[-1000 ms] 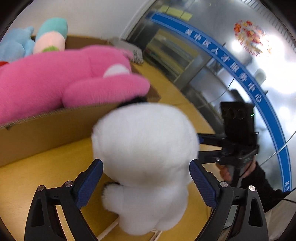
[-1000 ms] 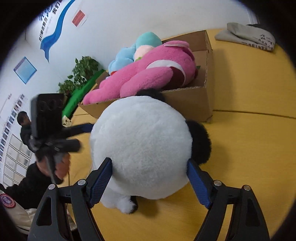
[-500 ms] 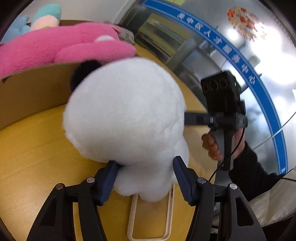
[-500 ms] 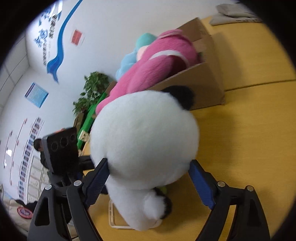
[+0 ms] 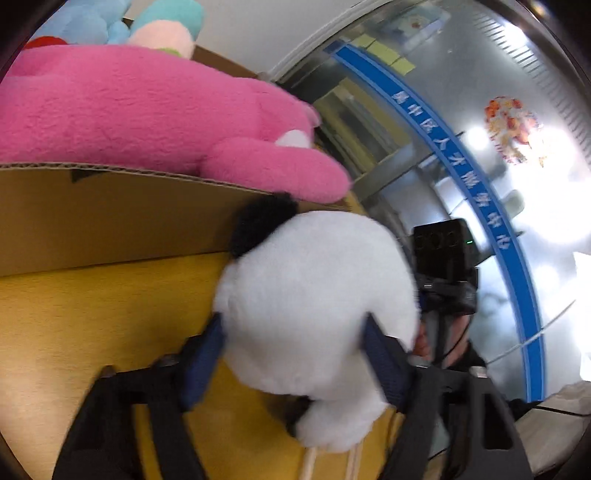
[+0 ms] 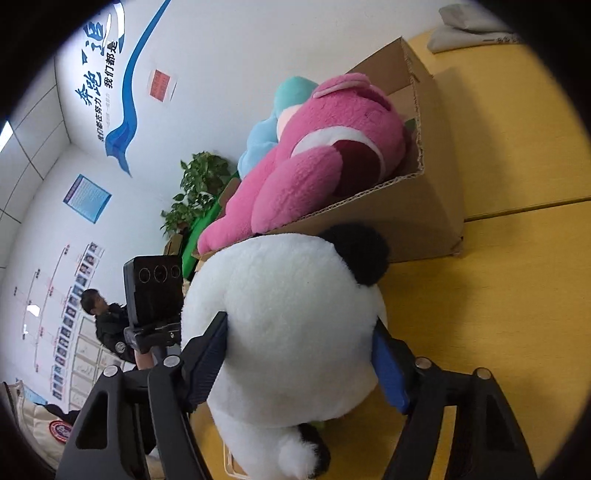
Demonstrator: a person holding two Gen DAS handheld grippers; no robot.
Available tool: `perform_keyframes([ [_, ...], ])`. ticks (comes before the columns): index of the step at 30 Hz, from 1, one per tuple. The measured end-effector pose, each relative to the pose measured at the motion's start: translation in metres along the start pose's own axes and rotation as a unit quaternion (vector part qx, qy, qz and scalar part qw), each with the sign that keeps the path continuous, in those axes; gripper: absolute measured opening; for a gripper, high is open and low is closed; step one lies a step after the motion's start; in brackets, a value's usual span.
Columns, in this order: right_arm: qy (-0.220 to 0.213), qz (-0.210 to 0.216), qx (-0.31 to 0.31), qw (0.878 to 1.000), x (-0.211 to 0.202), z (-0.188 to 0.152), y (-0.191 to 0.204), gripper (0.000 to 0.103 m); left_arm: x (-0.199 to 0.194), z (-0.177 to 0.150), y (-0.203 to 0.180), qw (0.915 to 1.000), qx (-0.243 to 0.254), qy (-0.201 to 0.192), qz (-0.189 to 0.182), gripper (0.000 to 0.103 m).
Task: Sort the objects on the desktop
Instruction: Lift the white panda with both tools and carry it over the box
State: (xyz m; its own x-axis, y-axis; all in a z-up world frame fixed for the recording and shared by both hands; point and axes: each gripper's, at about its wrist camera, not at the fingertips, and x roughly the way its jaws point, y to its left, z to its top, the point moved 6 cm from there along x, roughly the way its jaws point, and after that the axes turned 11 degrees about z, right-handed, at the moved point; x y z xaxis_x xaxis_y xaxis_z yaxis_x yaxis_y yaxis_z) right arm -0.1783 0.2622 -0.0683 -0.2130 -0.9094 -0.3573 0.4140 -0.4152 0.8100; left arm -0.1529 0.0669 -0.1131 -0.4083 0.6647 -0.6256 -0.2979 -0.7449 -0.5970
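Note:
A white plush panda (image 5: 317,291) with black ears is held above the yellow table, close to the front wall of a cardboard box (image 5: 110,218). My left gripper (image 5: 295,332) is shut on its lower head from one side. My right gripper (image 6: 299,343) is shut on the panda (image 6: 288,317) from the other side. The box (image 6: 417,214) holds a big pink plush bear (image 5: 140,114) and a light blue plush (image 5: 96,22); the bear also shows in the right wrist view (image 6: 321,162).
A cream rectangular frame (image 5: 332,461) lies on the yellow table (image 6: 498,288) under the panda. A grey folded cloth (image 6: 472,29) lies at the far table edge. A potted plant (image 6: 199,188) and a person (image 6: 107,317) are beyond the table.
Both grippers have carried the panda up and toward the cardboard box. The right gripper's jaws have closed in on its head.

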Motion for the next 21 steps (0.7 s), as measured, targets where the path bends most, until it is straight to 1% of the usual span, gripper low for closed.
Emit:
perform_keyframes([
  [1,-0.006,-0.002,0.0,1.0,-0.003,-0.003,0.003,0.062,-0.002,0.0,-0.006,1.0,0.005,-0.003,0.004,0.061],
  [2,-0.009,-0.006,-0.003,1.0,-0.007,-0.005,0.007,0.058,-0.005,0.0,-0.009,1.0,0.005,-0.003,0.002,0.053],
  [3,-0.01,-0.013,-0.01,1.0,-0.009,-0.008,0.013,0.057,-0.008,-0.001,-0.013,1.0,0.005,-0.003,0.001,0.048],
  [6,-0.007,-0.013,-0.029,0.999,-0.013,-0.014,0.029,0.058,-0.019,-0.004,-0.02,0.9999,0.009,-0.006,-0.004,0.048],
  [7,0.003,-0.016,-0.022,1.0,-0.01,-0.017,0.023,0.061,-0.02,-0.005,-0.02,1.0,0.006,-0.005,-0.003,0.05],
  [8,0.012,-0.019,-0.015,1.0,-0.006,-0.019,0.017,0.065,-0.02,-0.005,-0.015,1.0,0.0,-0.004,-0.001,0.06],
  [9,0.018,-0.02,-0.011,1.0,-0.004,-0.02,0.013,0.07,-0.02,-0.005,-0.011,1.0,-0.006,-0.003,0.002,0.074],
  [10,0.015,-0.019,-0.012,1.0,-0.005,-0.019,0.013,0.07,-0.02,-0.004,-0.008,0.9999,-0.01,-0.003,0.003,0.079],
  [11,0.013,-0.019,-0.013,1.0,-0.005,-0.018,0.013,0.07,-0.02,-0.003,-0.007,1.0,-0.008,-0.004,0.0,0.087],
  [13,0.01,-0.019,-0.017,1.0,-0.005,-0.016,0.015,0.07,-0.02,-0.002,-0.01,1.0,-0.005,-0.003,-0.005,0.089],
  [14,0.012,-0.022,-0.023,0.999,-0.002,-0.016,0.018,0.065,-0.019,-0.002,-0.014,1.0,-0.004,0.0,-0.007,0.087],
  [15,0.014,-0.026,-0.027,0.999,0.001,-0.016,0.02,0.06,-0.019,-0.002,-0.017,1.0,-0.002,0.002,-0.009,0.082],
  [16,0.011,-0.031,-0.027,0.999,0.001,-0.017,0.021,0.059,-0.018,-0.002,-0.02,0.9999,-0.001,0.004,-0.011,0.079],
  [18,-0.002,-0.038,-0.025,0.999,-0.004,-0.02,0.02,0.053,-0.017,-0.001,-0.027,0.9998,0.002,0.009,-0.016,0.063],
  [20,-0.012,-0.038,-0.031,0.999,-0.011,-0.021,0.026,0.05,-0.016,-0.001,-0.034,0.9997,0.005,0.013,-0.021,0.057],
  [21,-0.016,-0.039,-0.036,0.998,-0.014,-0.021,0.03,0.049,-0.017,0.0,-0.038,0.9997,0.007,0.013,-0.022,0.056],
])
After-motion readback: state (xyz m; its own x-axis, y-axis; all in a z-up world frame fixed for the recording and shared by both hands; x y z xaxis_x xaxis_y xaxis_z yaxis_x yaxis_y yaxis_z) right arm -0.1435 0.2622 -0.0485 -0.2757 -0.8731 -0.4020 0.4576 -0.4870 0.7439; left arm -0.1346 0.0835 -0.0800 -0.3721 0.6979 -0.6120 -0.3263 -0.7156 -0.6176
